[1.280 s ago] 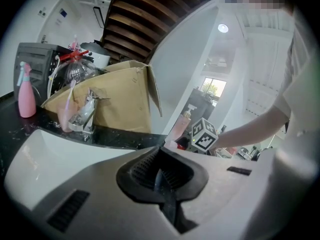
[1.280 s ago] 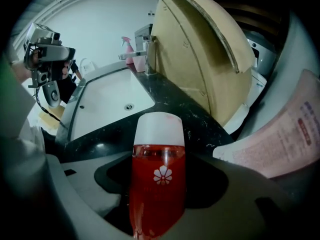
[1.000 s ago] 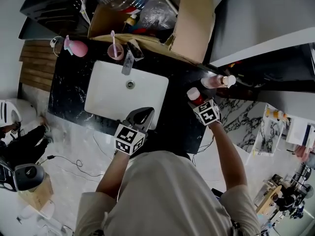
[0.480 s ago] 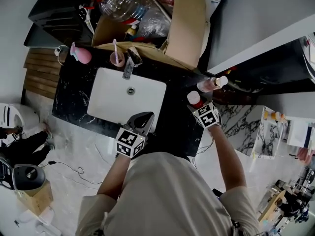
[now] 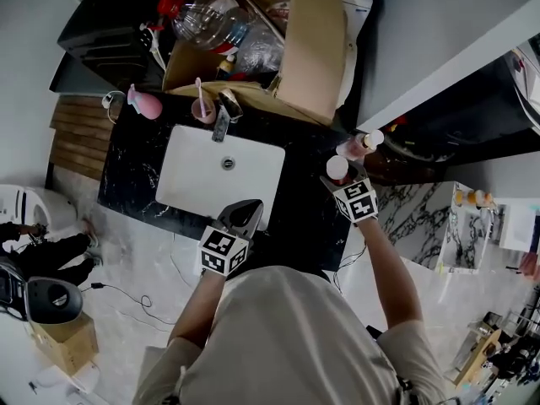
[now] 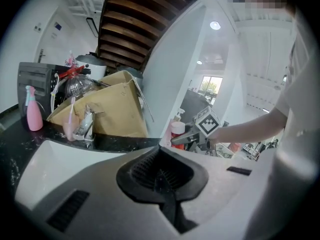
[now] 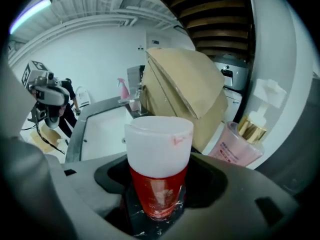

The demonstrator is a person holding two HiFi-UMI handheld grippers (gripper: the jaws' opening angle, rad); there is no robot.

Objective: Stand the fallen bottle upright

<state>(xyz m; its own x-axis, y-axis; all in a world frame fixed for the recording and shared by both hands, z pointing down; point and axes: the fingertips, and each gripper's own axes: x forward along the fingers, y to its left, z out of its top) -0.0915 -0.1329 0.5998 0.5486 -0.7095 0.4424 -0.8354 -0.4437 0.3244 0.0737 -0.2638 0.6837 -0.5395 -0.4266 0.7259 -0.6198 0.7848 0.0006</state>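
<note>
A red bottle (image 7: 158, 186) with a white cap sits between the jaws of my right gripper (image 7: 159, 204), which is shut on its body. In the head view the white cap (image 5: 337, 168) faces up over the black counter (image 5: 308, 209), right of the sink, with the right gripper (image 5: 337, 178) just behind it. The bottle's base is hidden. My left gripper (image 5: 244, 210) hovers over the sink's front edge with its jaws together and nothing in them. The left gripper view shows its dark pads (image 6: 161, 176) meeting and the red bottle (image 6: 177, 132) far off to the right.
A pink pump bottle (image 5: 358, 146) lies close behind the red bottle. The white sink (image 5: 190, 180) has a faucet (image 5: 221, 116) at its back. A pink cup (image 5: 202, 110) and a pink spray bottle (image 5: 145, 104) stand at the back left. An open cardboard box (image 5: 314, 45) stands behind.
My right gripper has risen with the red bottle, and the cap now points more upward. The left gripper has barely shifted.
</note>
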